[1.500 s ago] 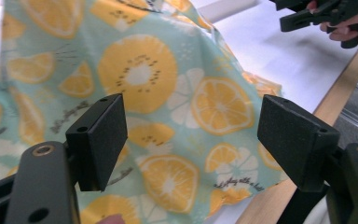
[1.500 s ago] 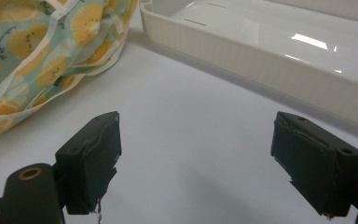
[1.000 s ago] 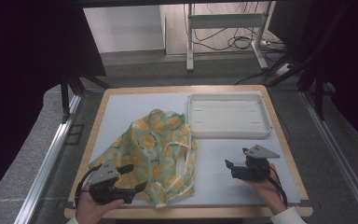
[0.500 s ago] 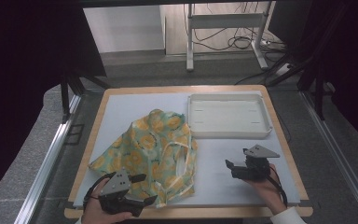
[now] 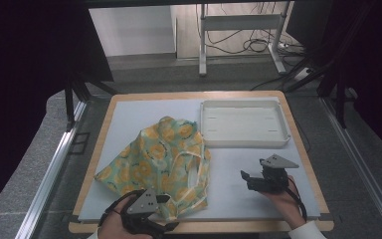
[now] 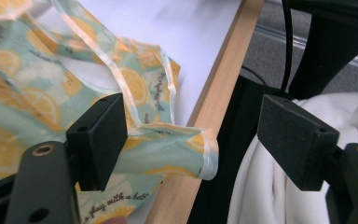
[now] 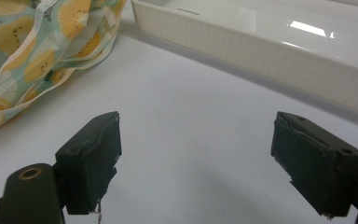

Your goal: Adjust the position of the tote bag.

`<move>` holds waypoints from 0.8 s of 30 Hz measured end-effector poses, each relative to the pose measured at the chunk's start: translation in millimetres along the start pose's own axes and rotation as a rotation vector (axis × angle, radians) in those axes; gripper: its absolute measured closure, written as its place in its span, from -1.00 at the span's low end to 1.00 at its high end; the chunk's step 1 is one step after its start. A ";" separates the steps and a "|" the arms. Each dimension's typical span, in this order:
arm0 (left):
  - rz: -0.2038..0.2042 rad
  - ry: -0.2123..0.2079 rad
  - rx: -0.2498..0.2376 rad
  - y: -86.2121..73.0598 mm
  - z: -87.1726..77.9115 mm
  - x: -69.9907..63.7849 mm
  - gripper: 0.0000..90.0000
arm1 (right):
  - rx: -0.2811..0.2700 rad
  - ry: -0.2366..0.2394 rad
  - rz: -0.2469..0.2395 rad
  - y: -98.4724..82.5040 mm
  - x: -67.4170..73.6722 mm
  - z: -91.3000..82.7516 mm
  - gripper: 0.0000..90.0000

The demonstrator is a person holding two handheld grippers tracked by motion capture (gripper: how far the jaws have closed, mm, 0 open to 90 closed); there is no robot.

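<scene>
both your grippers are spread wide; left gripper (image 6: 193,140) straddles the near corner of that crumpled lemon-print bag (image 5: 164,159), right gripper (image 7: 196,158) over bare table (image 7: 186,121).

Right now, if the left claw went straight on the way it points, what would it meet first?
Probably the lemon-print garment: its folded corner lies between the open jaws of the left claw, over the table's wooden edge. Depth is unclear, so the jaws may also meet that edge.
</scene>
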State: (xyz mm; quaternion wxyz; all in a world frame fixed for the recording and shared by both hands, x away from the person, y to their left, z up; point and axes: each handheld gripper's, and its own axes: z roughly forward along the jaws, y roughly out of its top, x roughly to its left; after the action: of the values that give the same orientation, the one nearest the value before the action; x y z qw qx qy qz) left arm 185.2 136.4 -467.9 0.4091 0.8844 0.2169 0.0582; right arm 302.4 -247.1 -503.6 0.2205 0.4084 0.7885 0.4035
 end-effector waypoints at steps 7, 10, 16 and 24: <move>-0.018 -0.004 0.065 -5.4 17.6 7.9 -0.56 | 0.001 0.002 0.005 -0.4 -1.1 0.6 -0.64; -0.024 0.001 0.097 -8.6 24.3 12.3 -0.56 | 0.003 0.001 0.006 -0.4 -1.1 0.8 -0.64; -0.039 0.029 0.138 -16.3 31.9 20.0 -0.40 | 0.005 0.003 0.004 -0.6 -1.3 1.2 -0.64; -0.054 0.039 0.129 -21.0 31.4 26.7 0.19 | 0.006 0.002 0.004 -0.6 -1.4 1.4 -0.64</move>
State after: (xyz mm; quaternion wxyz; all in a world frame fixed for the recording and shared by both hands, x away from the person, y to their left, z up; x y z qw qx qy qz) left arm 211.0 138.0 -506.3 0.3485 0.9014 0.2520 0.0501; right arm 303.9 -247.9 -504.9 0.2176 0.4101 0.7891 0.4023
